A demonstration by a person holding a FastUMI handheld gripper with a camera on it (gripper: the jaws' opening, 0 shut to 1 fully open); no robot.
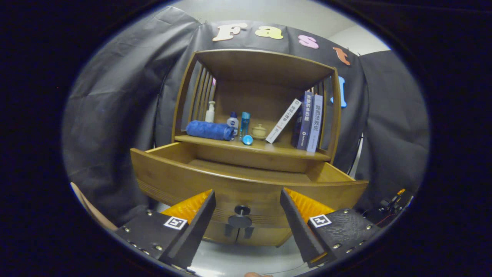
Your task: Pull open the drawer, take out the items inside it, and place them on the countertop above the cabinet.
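Gripper view: my tool [246,207] hangs open and empty before the knob [242,210], drawer [230,181] pulled out, its floor looking bare, so I can reach inside.

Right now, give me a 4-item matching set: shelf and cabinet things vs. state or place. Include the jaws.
1. drawer
2. blue towel
3. white book
4. gripper

a. rolled up, at the shelf's left
b. jaws open, the drawer knob just ahead between them
c. pulled out
d. leaning against the upright books

Pairs: 1-c, 2-a, 3-d, 4-b
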